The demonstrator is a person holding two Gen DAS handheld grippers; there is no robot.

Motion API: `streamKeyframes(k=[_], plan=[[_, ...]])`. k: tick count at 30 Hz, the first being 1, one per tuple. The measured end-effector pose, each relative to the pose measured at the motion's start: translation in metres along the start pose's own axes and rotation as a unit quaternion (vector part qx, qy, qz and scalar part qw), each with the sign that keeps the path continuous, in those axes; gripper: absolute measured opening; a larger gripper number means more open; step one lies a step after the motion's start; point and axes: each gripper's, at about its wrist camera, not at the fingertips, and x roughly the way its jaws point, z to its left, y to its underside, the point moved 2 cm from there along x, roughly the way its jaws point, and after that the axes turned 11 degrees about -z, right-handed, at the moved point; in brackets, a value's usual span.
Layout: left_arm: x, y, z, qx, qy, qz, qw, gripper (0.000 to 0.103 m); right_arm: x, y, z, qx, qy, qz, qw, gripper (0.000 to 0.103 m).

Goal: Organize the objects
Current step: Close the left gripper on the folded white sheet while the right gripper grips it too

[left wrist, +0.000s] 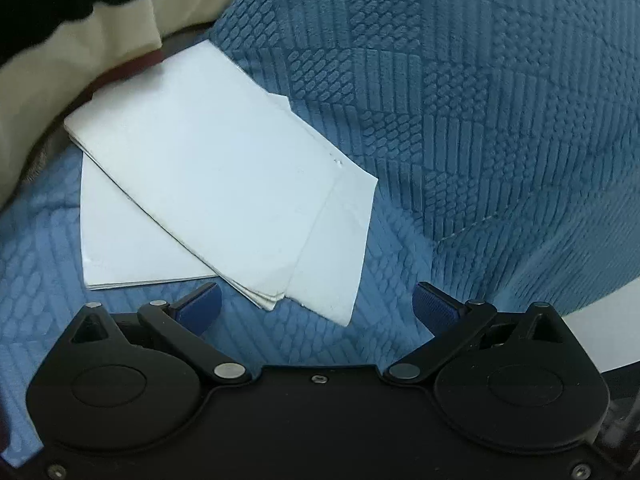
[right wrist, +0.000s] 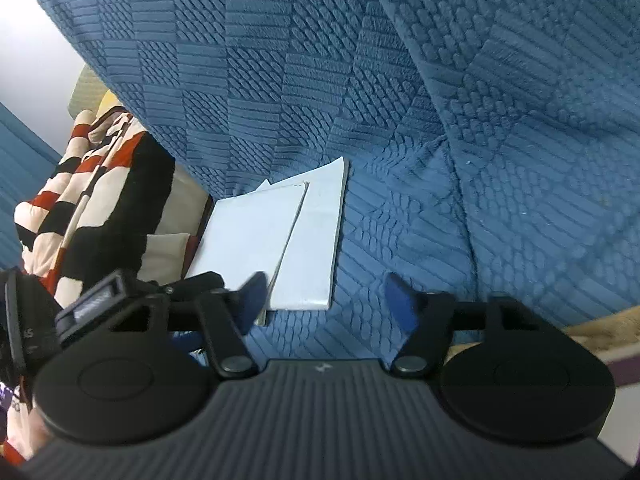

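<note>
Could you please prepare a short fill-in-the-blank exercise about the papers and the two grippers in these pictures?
1. The loose white paper sheets lie on a textured ____ fabric cover.
2. The left gripper holds ____.
3. The right gripper has its jaws ____.

Missing words: blue; nothing; open

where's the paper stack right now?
The paper stack lies on the blue textured cover, left of centre in both wrist views, beside the striped blanket, just ahead of both grippers.
</note>
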Motion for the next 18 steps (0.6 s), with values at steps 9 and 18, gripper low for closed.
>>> streamKeyframes(k=[9,18], plan=[[0.011,-0.008,0.034,-0.082,-0.014,0.019,0.9964,0.078,0.038,-0.001,-0.001,0.026,-0.02,0.026,0.999,0.034],[0.015,-0.006,0.046,-0.158,0.002,0.009,0.9875,0.065,0.047,-0.006,-0.017,0.074,-0.026,0.036,0.996,0.034]])
